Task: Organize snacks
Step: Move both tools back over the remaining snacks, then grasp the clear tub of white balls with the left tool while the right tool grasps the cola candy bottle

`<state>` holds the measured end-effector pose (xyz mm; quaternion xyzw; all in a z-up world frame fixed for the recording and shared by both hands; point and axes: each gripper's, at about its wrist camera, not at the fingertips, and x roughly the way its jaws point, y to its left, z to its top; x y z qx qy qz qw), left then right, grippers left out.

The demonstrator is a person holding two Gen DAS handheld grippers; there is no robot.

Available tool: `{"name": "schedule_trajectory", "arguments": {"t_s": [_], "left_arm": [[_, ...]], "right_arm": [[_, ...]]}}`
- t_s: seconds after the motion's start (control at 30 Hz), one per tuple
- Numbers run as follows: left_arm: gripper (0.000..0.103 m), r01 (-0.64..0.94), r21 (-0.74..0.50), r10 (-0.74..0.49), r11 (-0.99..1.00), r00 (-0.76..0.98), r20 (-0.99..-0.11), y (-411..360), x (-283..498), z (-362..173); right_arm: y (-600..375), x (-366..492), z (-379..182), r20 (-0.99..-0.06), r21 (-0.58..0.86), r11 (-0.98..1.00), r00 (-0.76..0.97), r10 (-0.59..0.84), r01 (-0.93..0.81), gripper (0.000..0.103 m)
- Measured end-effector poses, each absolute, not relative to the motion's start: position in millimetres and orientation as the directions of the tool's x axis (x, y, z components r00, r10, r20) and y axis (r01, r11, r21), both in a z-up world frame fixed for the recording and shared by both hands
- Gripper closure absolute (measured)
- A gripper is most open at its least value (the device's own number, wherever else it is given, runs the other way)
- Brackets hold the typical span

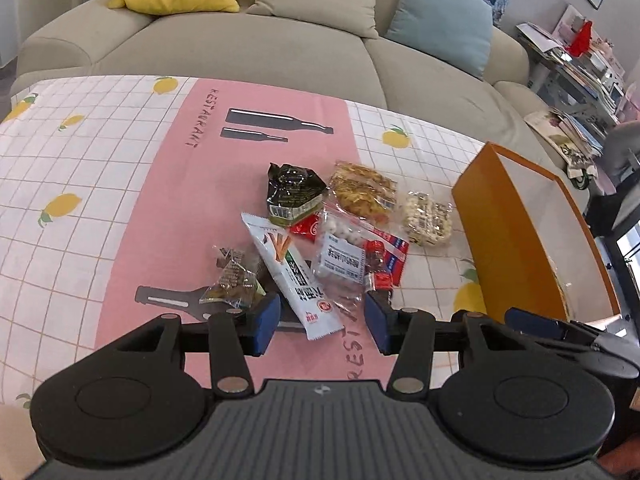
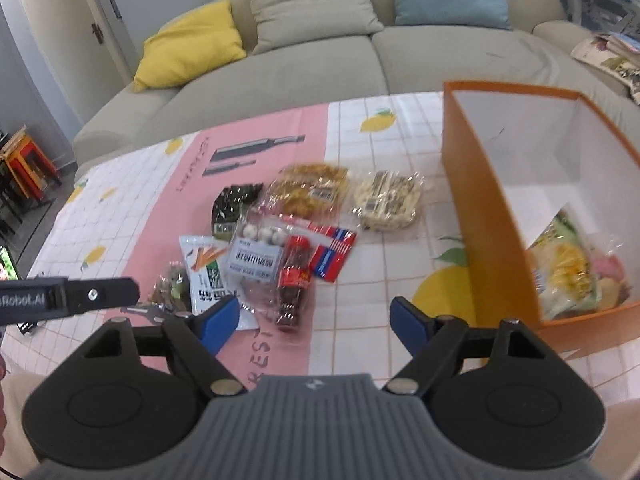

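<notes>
Lemon-print tablecloth [image 1: 80, 152]: snack pile [image 1: 320, 232] beside orange box [image 2: 480, 208]; left gripper [image 1: 322, 318], right gripper [image 2: 316, 320] both agape, empty.

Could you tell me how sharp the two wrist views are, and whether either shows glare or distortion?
Left wrist view: sharp, with glare on the dark green packet; fisheye bends the tablecloth grid. Right wrist view: softer, blurred across the snacks and orange box, and curved in the same way.

A left gripper [image 1: 320, 320] with blue pads set apart fills the lower frame, a white snack packet [image 1: 298, 280] lying between them, above it a heap of snack packets [image 1: 340, 220] on a pink-and-lemon tablecloth [image 1: 100, 160], an orange box [image 1: 520, 232] at right, a beige sofa [image 1: 260, 48] behind.
</notes>
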<state>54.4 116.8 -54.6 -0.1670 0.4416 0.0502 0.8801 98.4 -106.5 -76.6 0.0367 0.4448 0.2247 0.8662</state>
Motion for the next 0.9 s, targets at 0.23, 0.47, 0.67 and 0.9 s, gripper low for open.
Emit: {"name": "schedule_trajectory", "arguments": {"t_s": [0.23, 0.47, 0.67, 0.9], "left_arm": [[0.046, -0.192, -0.266, -0.102, 0.945, 0.6, -0.794, 117, 83, -72], [0.053, -0.144, -0.215, -0.105, 0.966, 0.542, -0.834, 116, 119, -95], [0.053, -0.097, -0.186, -0.11, 0.978, 0.515, -0.85, 115, 138, -108], [0.053, -0.018, -0.143, -0.117, 0.99, 0.483, -0.868, 105, 160, -123]], "right_arm": [[-88, 117, -91, -0.77, 0.237, 0.886, 0.479, 0.422, -0.398, 0.036], [-61, 147, -116, -0.802, 0.226, 0.869, 0.423, 0.423, -0.44, 0.048], [-41, 164, -140, -0.834, 0.216, 0.867, 0.377, 0.403, -0.45, 0.057], [-41, 170, -156, -0.85, 0.245, 0.865, 0.333, 0.409, -0.438, 0.074]]}}
